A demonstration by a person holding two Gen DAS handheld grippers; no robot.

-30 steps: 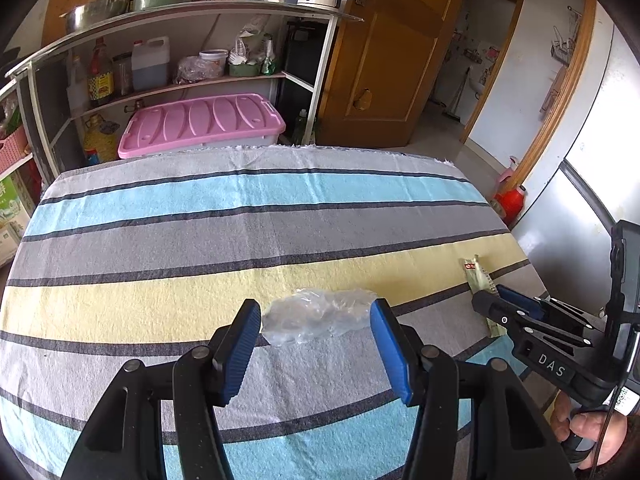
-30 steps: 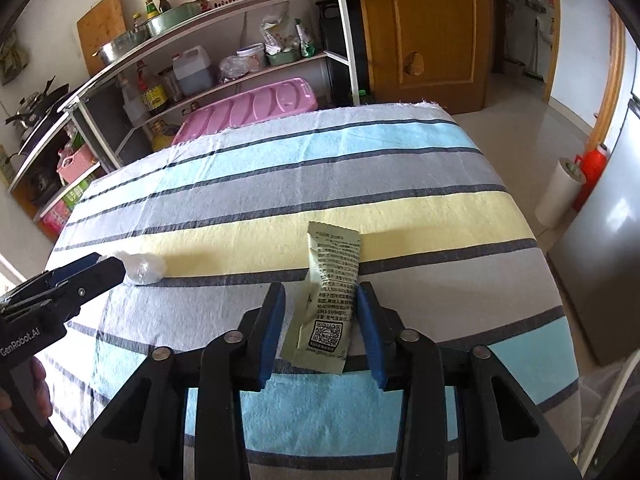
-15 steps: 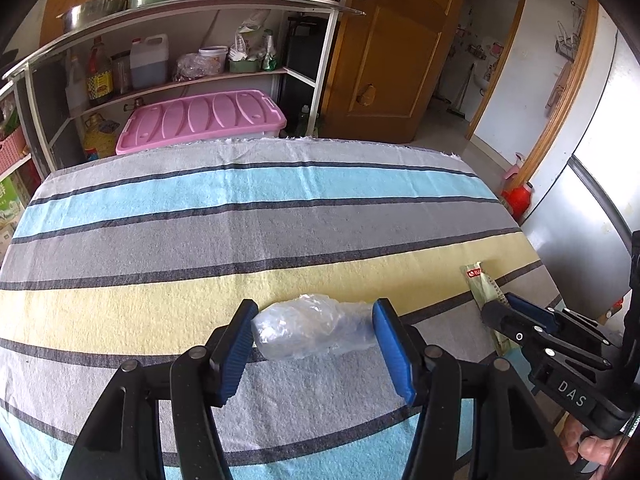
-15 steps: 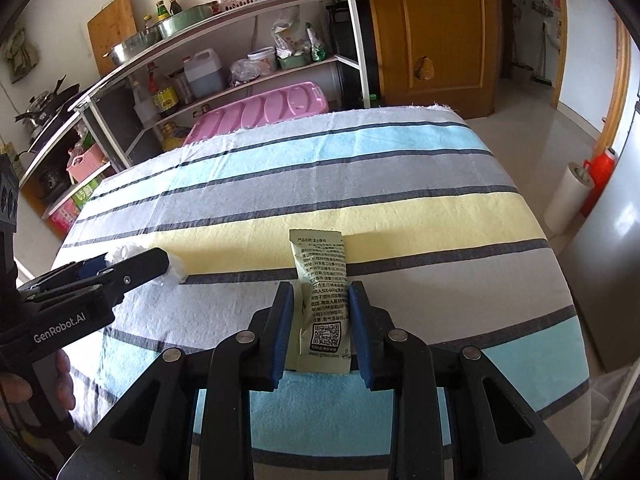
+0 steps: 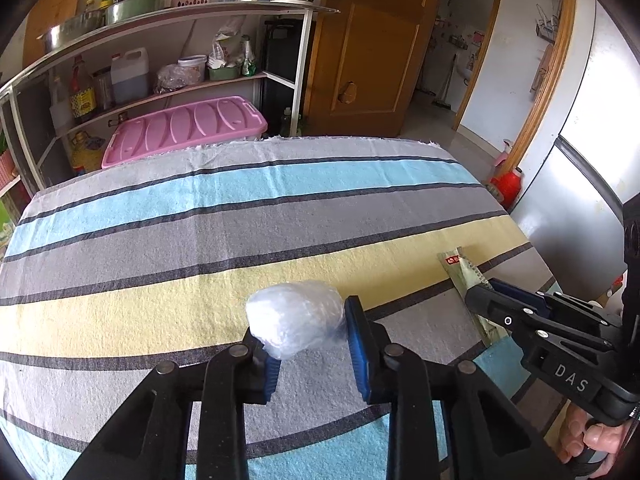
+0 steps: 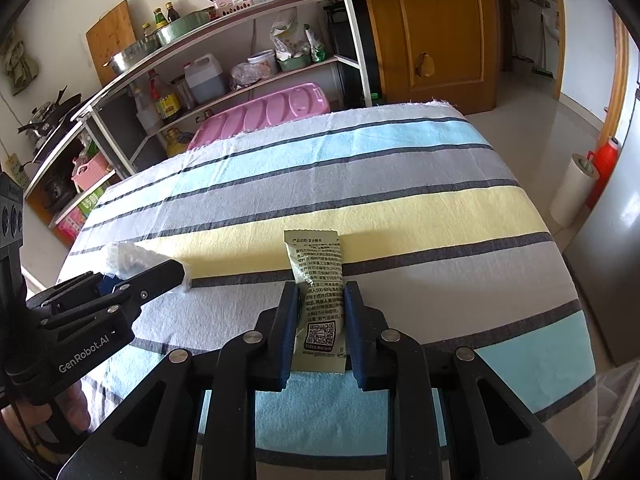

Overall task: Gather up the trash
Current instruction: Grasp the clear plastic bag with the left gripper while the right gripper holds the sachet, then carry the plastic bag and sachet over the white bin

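Note:
My left gripper [image 5: 308, 326] is shut on a crumpled clear plastic bag [image 5: 294, 318], squeezed into a ball between its blue pads over the striped tablecloth [image 5: 200, 240]. My right gripper [image 6: 320, 300] is shut on a flat pale green snack packet [image 6: 318, 276] with printed text and a QR code; the packet sticks out forward over the cloth. In the left wrist view the packet [image 5: 466, 276] and the right gripper [image 5: 486, 294] show at the right. In the right wrist view the bag [image 6: 128, 258] and the left gripper [image 6: 160, 276] show at the left.
A metal shelf rack [image 5: 168, 24] with bottles, bowls and a kettle stands beyond the table's far edge, with a pink storage bin [image 5: 184, 128] under it. A wooden door [image 5: 368, 44] is at the back right. A red container [image 6: 606, 160] and white roll [image 6: 574, 190] stand on the floor at the right.
Both grippers have closed: the left squeezed the loose plastic bag into a ball, the right pinched the packet. Both seem to have lifted slightly.

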